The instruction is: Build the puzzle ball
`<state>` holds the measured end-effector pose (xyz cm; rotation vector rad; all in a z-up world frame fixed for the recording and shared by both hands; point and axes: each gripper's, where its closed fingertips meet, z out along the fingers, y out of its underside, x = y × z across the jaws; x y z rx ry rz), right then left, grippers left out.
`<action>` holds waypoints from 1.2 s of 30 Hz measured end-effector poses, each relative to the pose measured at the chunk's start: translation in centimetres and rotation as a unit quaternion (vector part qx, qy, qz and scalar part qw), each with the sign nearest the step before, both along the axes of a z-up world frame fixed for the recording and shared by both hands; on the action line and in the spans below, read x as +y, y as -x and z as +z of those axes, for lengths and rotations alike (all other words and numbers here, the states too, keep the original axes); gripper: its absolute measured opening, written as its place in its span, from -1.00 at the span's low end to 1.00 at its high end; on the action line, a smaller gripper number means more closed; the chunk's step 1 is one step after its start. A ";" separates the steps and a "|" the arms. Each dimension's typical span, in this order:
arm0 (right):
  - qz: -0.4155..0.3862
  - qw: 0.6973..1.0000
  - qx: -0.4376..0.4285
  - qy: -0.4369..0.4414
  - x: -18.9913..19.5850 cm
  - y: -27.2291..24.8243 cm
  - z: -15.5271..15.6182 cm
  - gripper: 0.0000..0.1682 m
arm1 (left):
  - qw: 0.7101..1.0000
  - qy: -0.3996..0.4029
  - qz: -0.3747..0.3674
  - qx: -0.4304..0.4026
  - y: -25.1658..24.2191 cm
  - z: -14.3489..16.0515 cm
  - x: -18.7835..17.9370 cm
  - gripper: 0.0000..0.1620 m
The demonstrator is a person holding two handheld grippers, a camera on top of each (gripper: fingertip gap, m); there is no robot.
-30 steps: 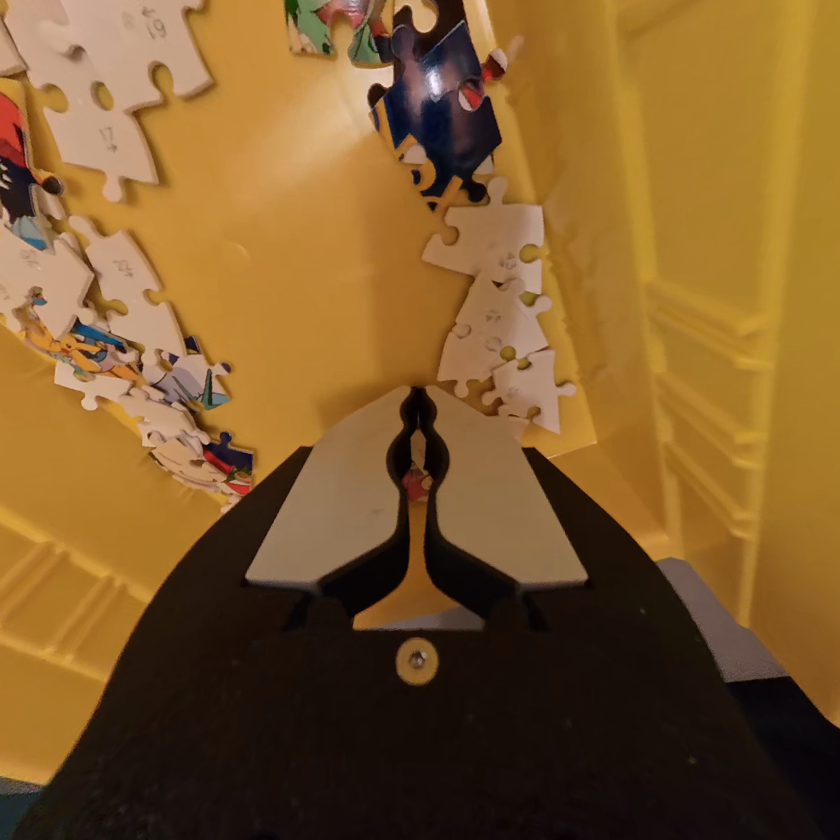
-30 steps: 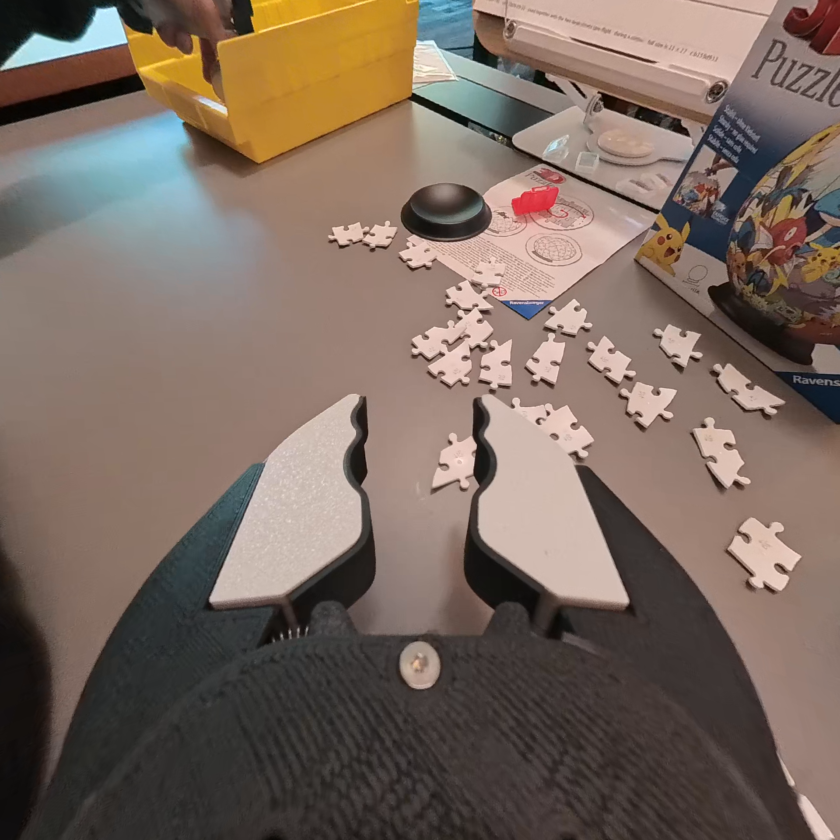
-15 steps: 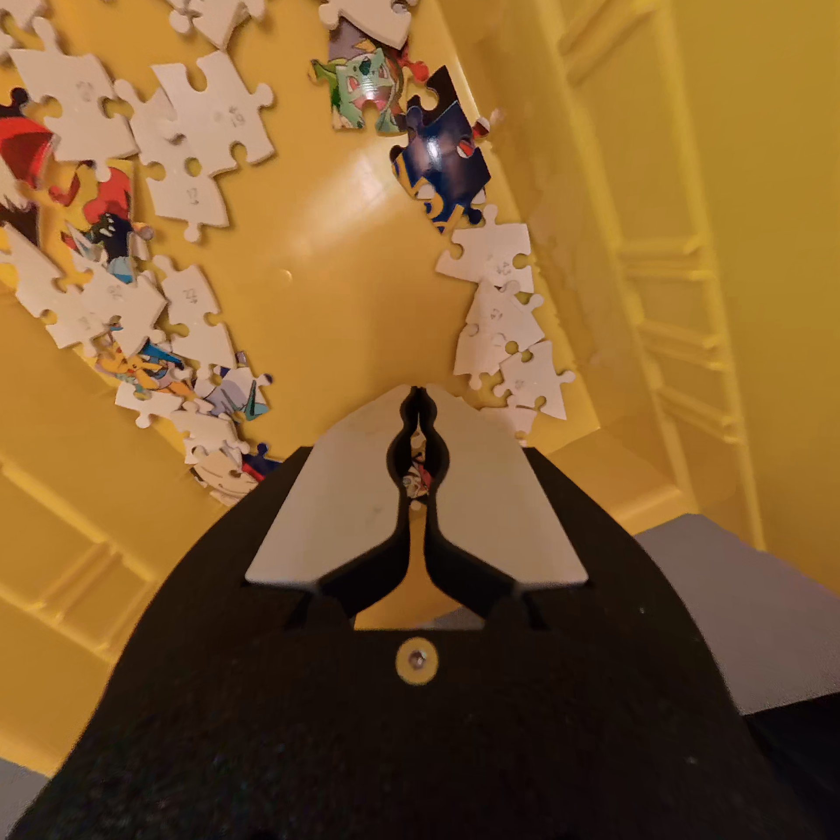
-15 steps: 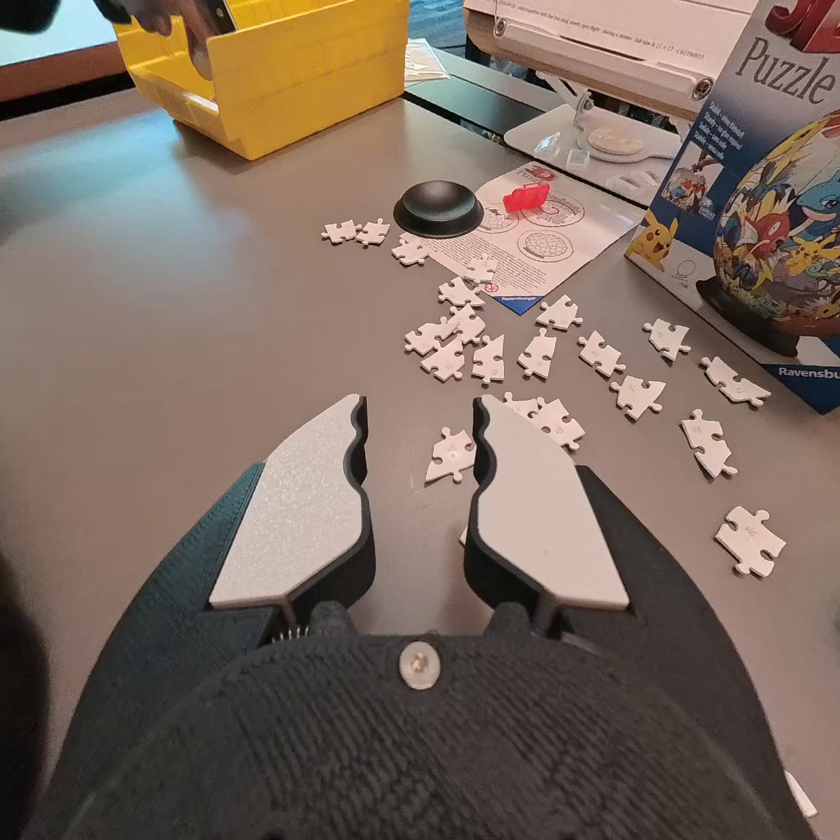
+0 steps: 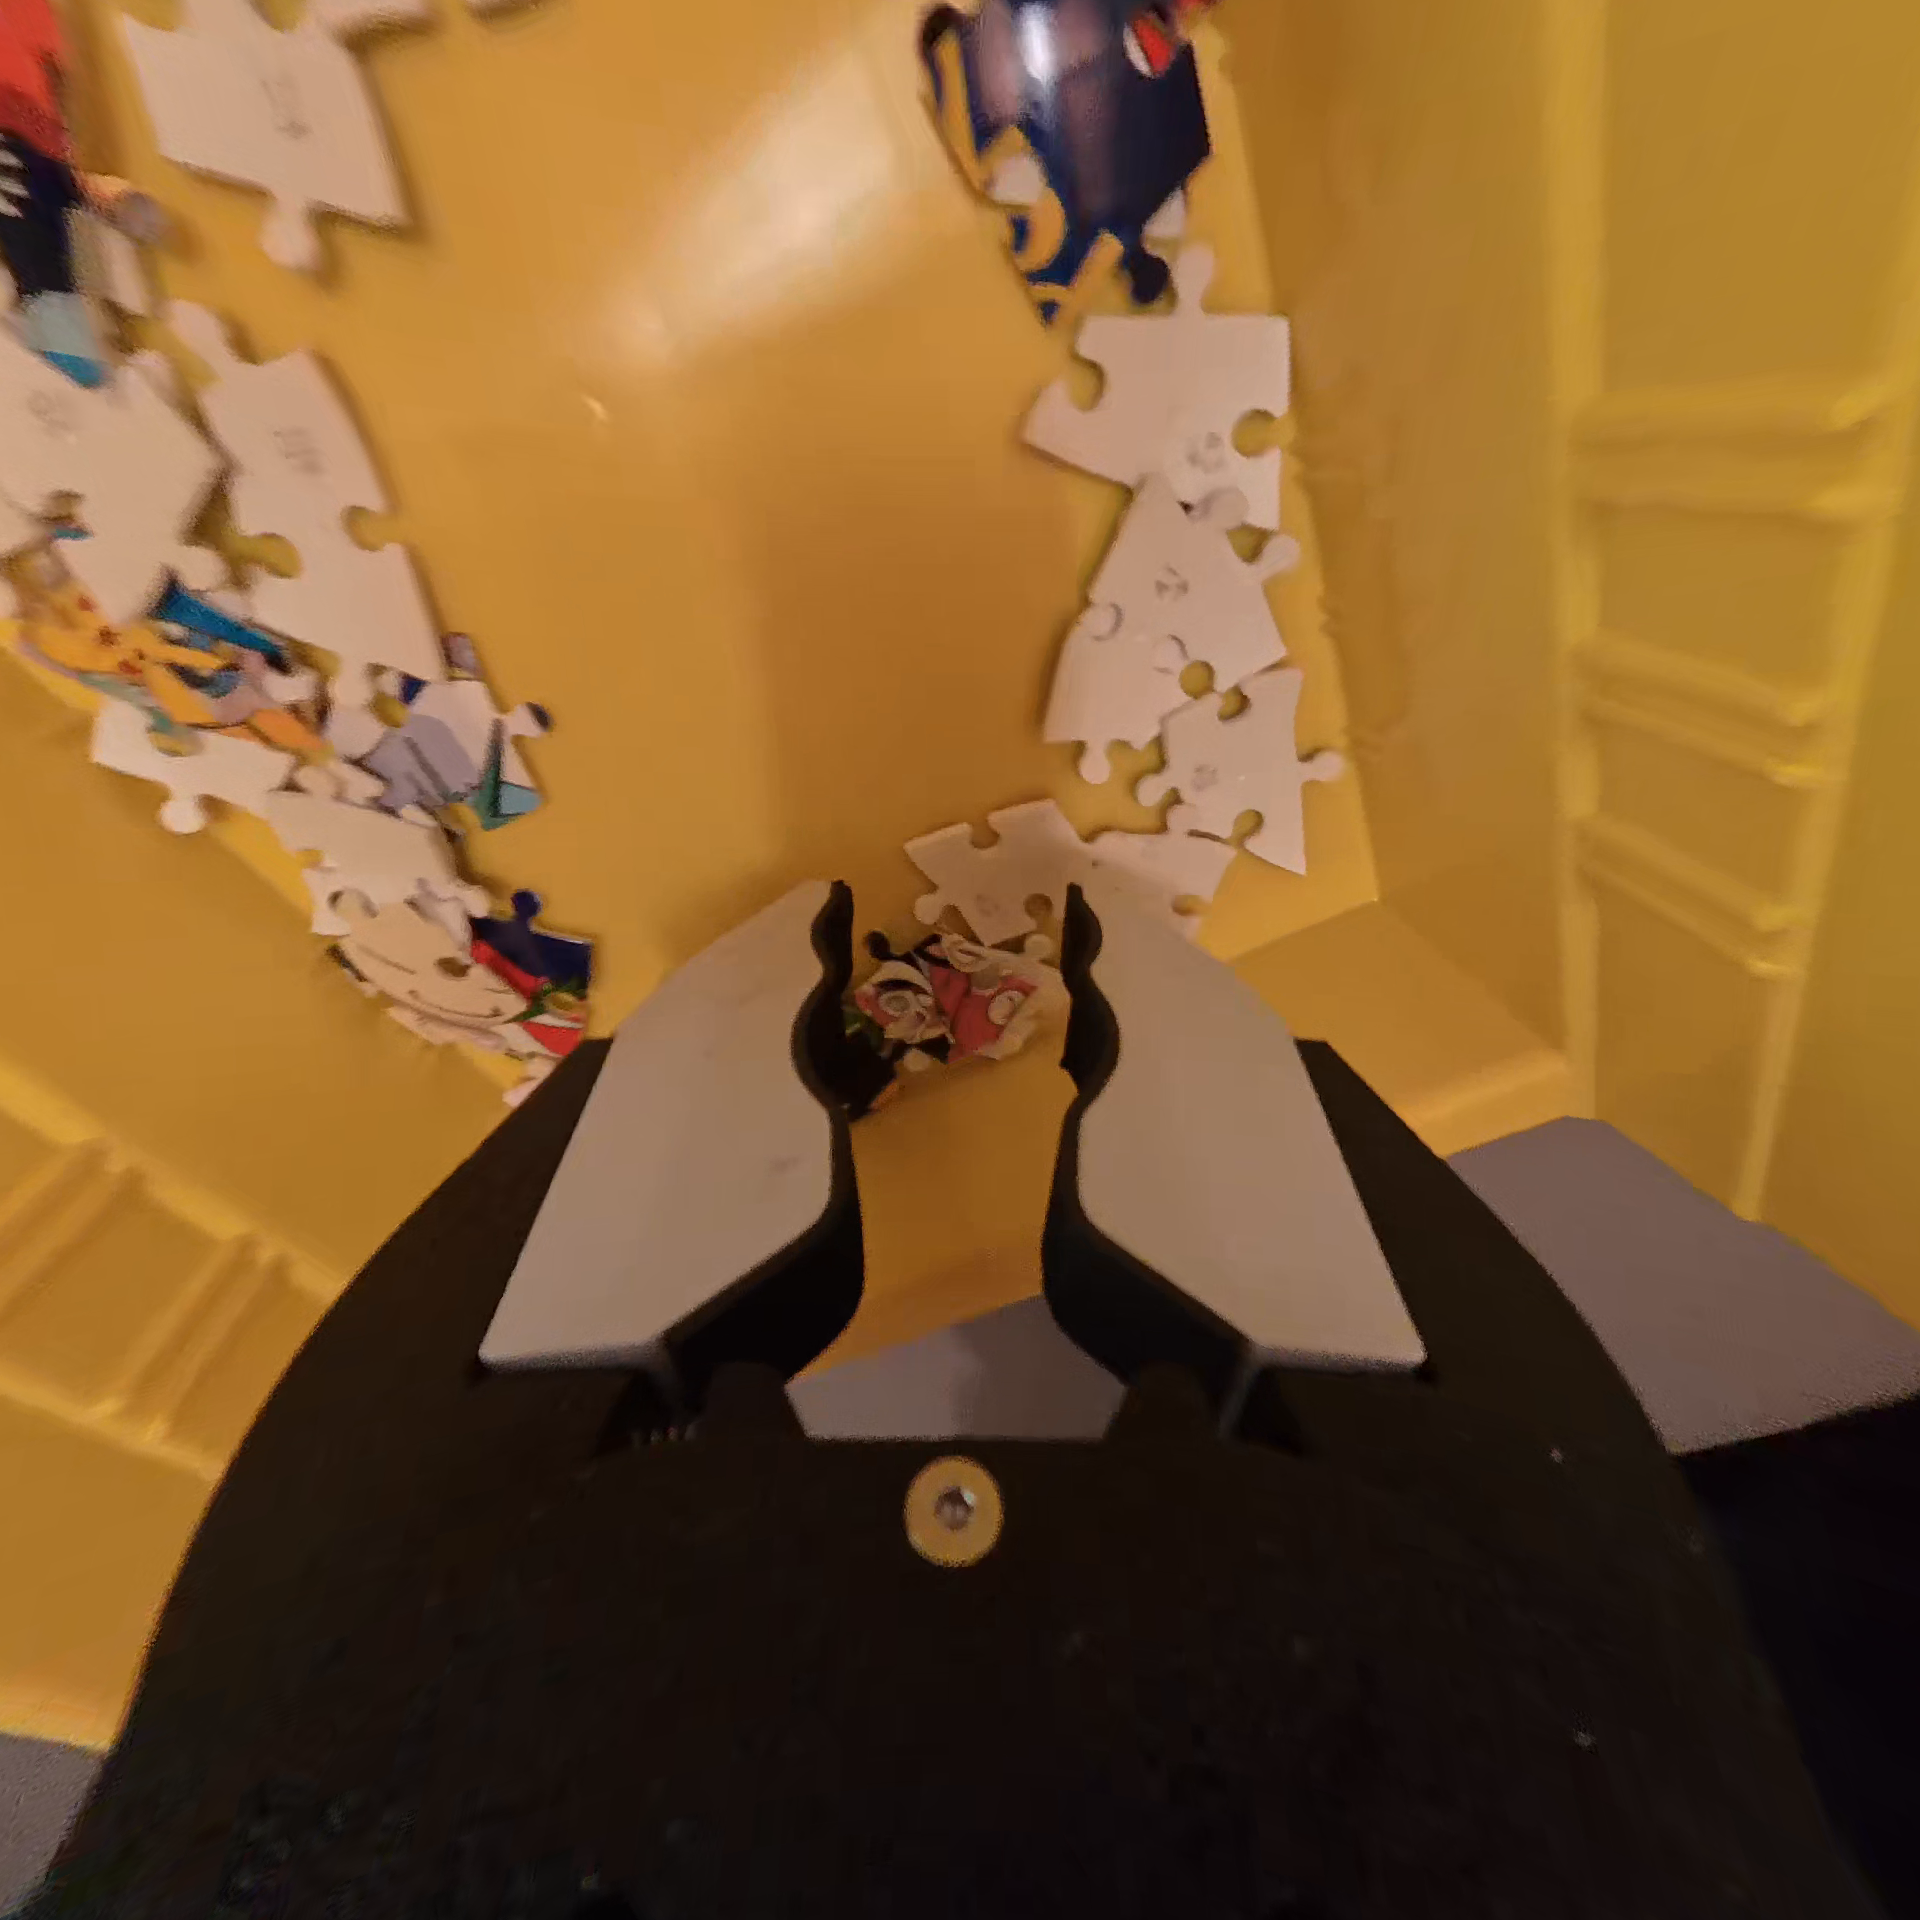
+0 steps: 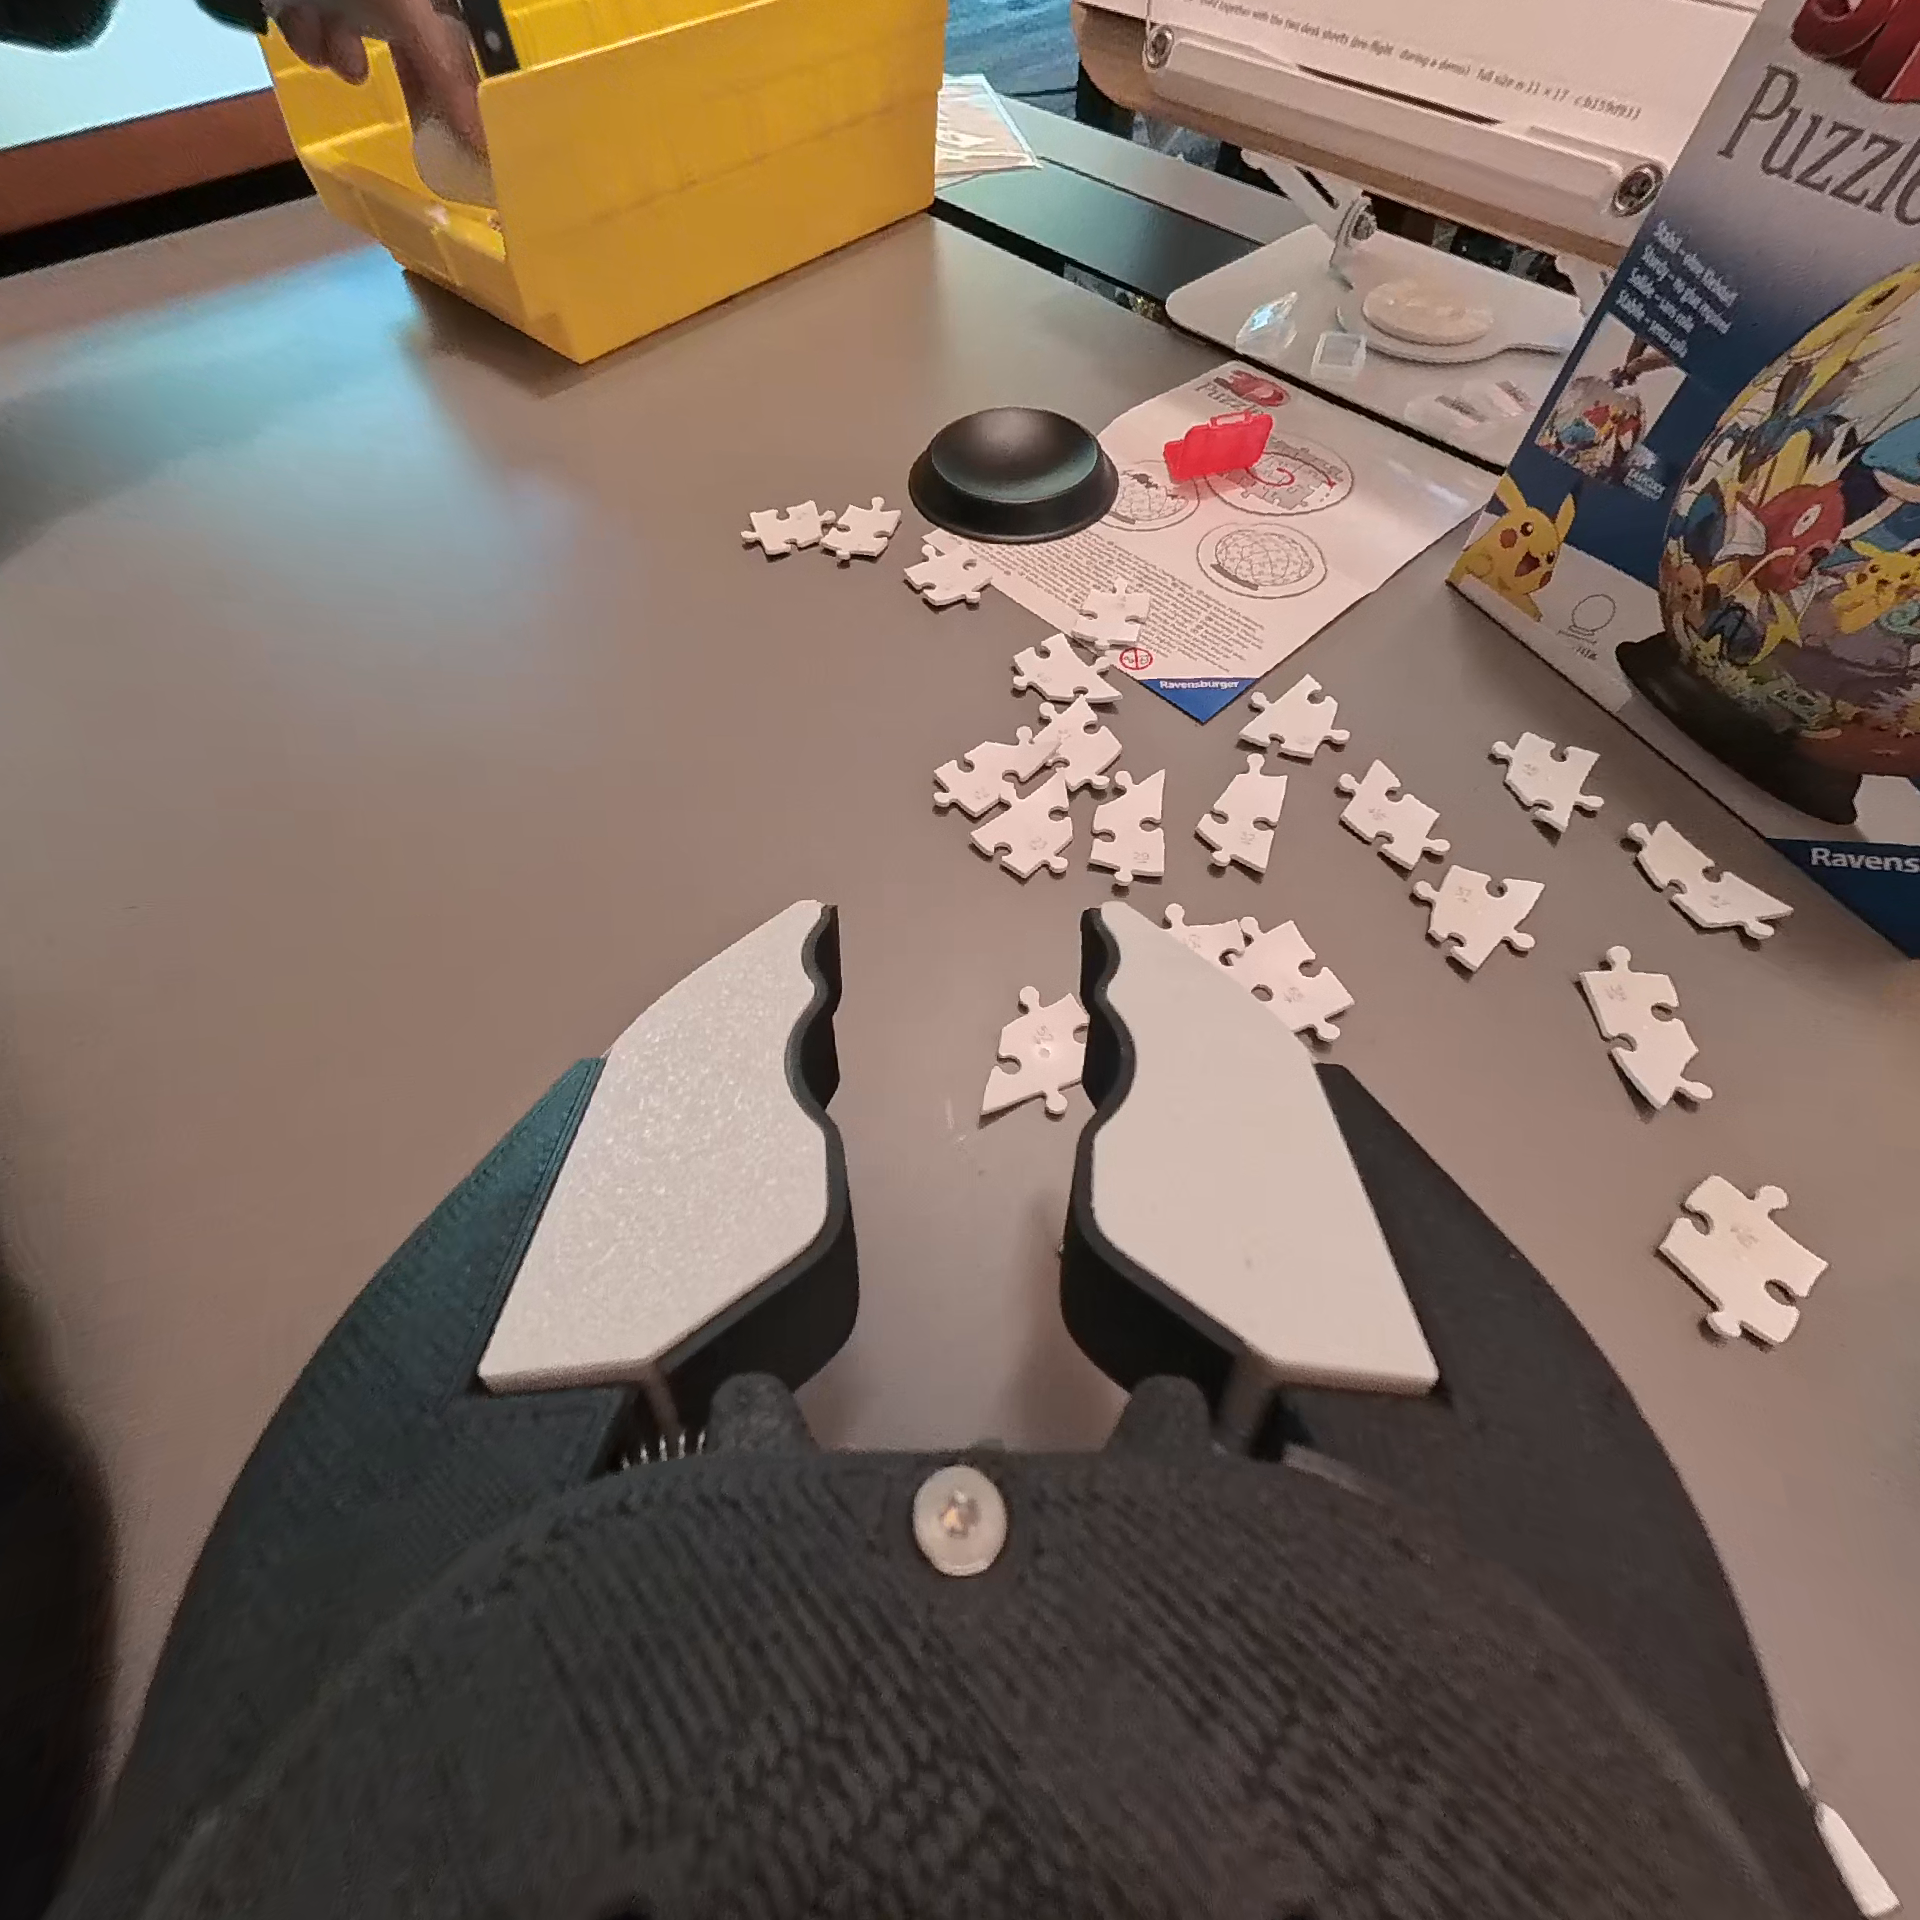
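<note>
My left gripper is open inside the yellow bin, low over its floor. A colourful red and pink puzzle piece lies on the floor between its fingers. White face-down pieces lie along the right wall, a dark blue piece farther up, and mixed pieces at the left. My right gripper is open and empty above the grey table. A white piece lies just inside its right finger. Several white pieces are spread ahead and to the right.
The black round stand and a small red object sit on the instruction sheet. The puzzle box stands at the right. The yellow bin stands at the far left, with a hand reaching into it. My hands' fingertips stand some 50 cm from each other. From the right gripper's tips to the small red object is close to 30 cm.
My left gripper has opened; the colourful piece seen in the gap of the shut fingers now lies between the open ones. The right gripper has barely shifted.
</note>
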<state>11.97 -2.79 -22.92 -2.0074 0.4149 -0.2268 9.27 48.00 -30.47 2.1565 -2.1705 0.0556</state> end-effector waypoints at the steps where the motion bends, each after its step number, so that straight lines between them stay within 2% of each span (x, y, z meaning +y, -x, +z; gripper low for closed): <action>1: 0.001 1.000 -0.001 0.001 0.0 0.0 0.0 -0.47 | 1.000 0.004 -0.010 0.011 0.3 -0.2 -0.4 -0.54; 6: -0.001 1.000 0.000 0.003 0.0 0.0 -0.2 -0.47 | 0.998 0.020 -0.039 0.034 0.3 -0.4 -1.3 -0.57; 10: -0.004 1.000 0.000 0.003 -0.2 0.0 -0.2 -0.47 | 0.998 0.010 -0.037 0.048 -0.1 -0.6 -0.7 -0.56; 18: -0.013 1.000 0.002 0.000 -0.9 -0.1 -0.3 -0.47 | 0.999 -0.018 -0.042 0.009 -1.9 -0.7 0.9 -0.55; 26: -0.003 1.000 0.002 0.000 -0.3 0.1 -0.4 -0.47 | 0.994 -0.049 -0.098 0.015 -1.2 -0.8 0.8 -0.54; 29: -0.002 1.000 0.001 0.001 -0.2 0.2 -0.3 -0.47 | 0.993 -0.046 -0.112 -0.001 -1.5 -0.6 0.7 -0.60; 30: -0.002 1.000 0.000 0.000 -0.3 0.1 -0.3 -0.47 | 0.992 -0.045 -0.116 -0.012 -1.7 -0.6 0.7 -0.80; 31: -0.004 1.000 0.001 -0.001 -0.3 0.1 -0.3 -0.47 | 0.992 -0.046 -0.116 -0.028 -2.0 -0.4 0.7 -0.83; 36: -0.007 1.000 0.000 0.002 -0.5 0.1 -0.2 -0.47 | 0.990 -0.047 -0.113 -0.068 -2.5 0.3 1.3 -0.88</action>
